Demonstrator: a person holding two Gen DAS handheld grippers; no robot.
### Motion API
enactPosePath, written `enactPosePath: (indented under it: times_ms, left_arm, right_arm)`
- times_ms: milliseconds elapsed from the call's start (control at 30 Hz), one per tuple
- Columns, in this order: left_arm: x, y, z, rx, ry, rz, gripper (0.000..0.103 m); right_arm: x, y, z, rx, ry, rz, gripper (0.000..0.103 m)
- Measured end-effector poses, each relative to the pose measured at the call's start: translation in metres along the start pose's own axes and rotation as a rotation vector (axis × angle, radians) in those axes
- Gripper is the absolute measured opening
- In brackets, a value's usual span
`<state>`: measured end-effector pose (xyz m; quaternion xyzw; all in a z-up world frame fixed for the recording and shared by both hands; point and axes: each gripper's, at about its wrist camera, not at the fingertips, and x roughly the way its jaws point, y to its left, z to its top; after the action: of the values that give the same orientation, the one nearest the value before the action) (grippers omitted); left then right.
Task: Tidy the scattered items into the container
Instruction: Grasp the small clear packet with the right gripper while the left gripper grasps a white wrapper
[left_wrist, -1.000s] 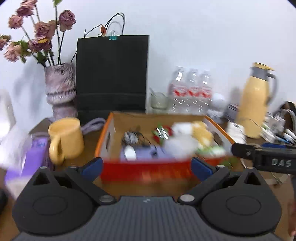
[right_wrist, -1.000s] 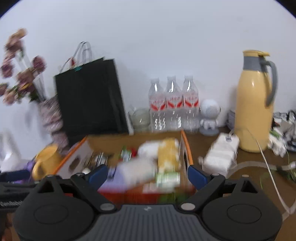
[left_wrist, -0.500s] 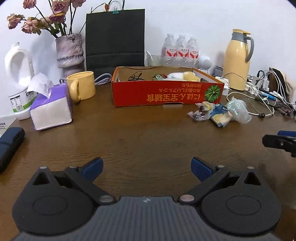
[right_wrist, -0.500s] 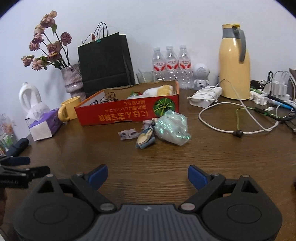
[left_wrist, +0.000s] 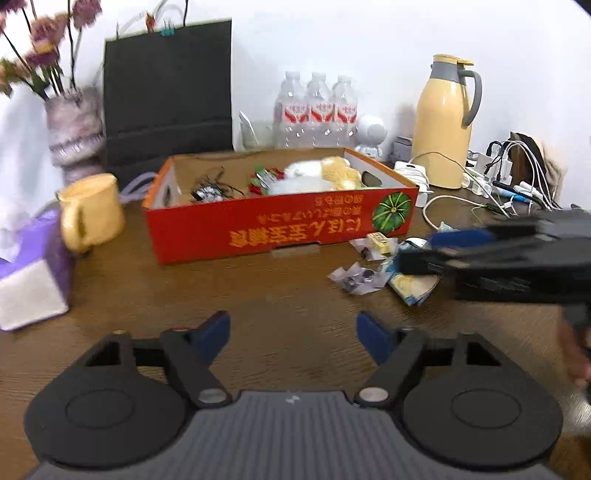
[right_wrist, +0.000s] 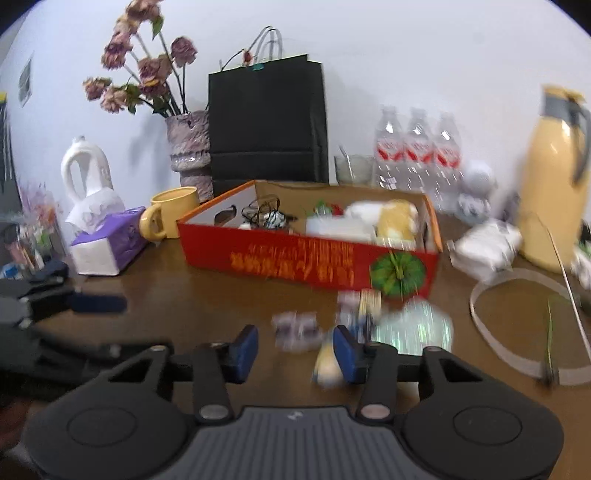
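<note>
A home desk – flower vase (right_wrist: 188, 147), thermos (left_wrist: 443, 122), tissues (right_wrist: 107, 245).

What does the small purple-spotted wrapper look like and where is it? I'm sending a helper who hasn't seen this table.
Find the red cardboard box with the green pumpkin picture. On the wooden table before that pumpkin corner lies a cluster of litter. The purple-spotted wrapper is its leftmost piece: crumpled, clear, with dark purple blobs, beside a blue-and-yellow packet.
</note>
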<state>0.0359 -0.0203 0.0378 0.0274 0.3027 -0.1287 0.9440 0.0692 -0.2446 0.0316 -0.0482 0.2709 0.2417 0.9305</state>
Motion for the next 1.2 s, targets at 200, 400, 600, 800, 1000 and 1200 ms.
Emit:
enactPosePath:
  times_ms: [200, 400, 600, 800, 1000, 1200]
  left_arm:
    - [0.013, 0.001, 0.004, -0.039, 0.016, -0.021, 0.064]
    - [0.027, 0.002, 0.007, -0.060, 0.040, -0.031, 0.060]
    - [0.036, 0.011, 0.011, -0.135, 0.036, -0.003, 0.054]
    - [0.047, 0.005, 0.018, -0.155, 0.056, -0.035, 0.052]
    - [0.071, -0.014, 0.030, -0.138, 0.074, -0.048, 0.054]
    - [0.095, -0.030, 0.033, -0.160, 0.122, -0.058, 0.043]
  right_arm:
    - [0.061, -0.006, 0.015, -0.066, 0.115, 0.018, 0.029]
    - [0.071, -0.012, 0.010, -0.085, 0.143, 0.022, 0.028]
    - [0.082, -0.006, 0.005, -0.113, 0.178, 0.028, 0.019]
    - [0.081, -0.015, 0.004, -0.041, 0.147, 0.054, 0.017]
    - [0.048, -0.047, 0.012, 0.125, -0.040, 0.027, 0.017]
    - [0.039, -0.061, 0.005, 0.168, -0.109, 0.061, 0.017]
